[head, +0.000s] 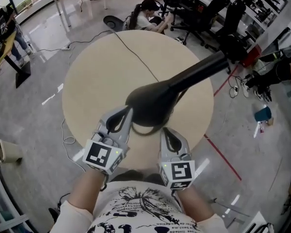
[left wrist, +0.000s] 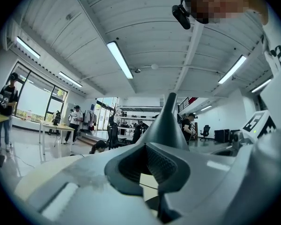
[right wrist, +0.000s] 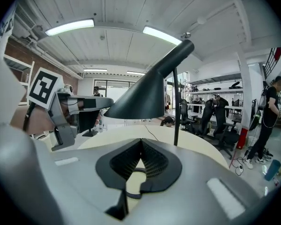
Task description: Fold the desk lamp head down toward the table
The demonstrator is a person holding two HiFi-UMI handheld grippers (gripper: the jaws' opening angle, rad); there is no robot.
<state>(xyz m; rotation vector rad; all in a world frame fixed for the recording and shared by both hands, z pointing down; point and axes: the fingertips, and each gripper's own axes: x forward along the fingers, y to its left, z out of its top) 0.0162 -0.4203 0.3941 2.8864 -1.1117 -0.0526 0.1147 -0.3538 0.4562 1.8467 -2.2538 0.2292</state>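
Note:
The black desk lamp's cone head point(head: 150, 103) hangs over the near part of the round beige table point(head: 97, 76), and its neck point(head: 203, 67) runs up to the right. In the right gripper view the head point(right wrist: 143, 97) tilts on a thin upright stem point(right wrist: 176, 111). My left gripper point(head: 127, 111) is shut and empty, its tips right by the head's left edge; the cone point(left wrist: 171, 121) rises just beyond them point(left wrist: 145, 146). My right gripper point(head: 164, 130) is shut and empty below the head's near right edge, tips point(right wrist: 141, 142) short of the shade.
A thin cable point(head: 136, 57) crosses the table top toward the far edge. A person point(head: 148, 16) sits on the floor beyond the table, near several black office chairs point(head: 208, 13). Cables and small objects lie on the floor at the right point(head: 262, 115).

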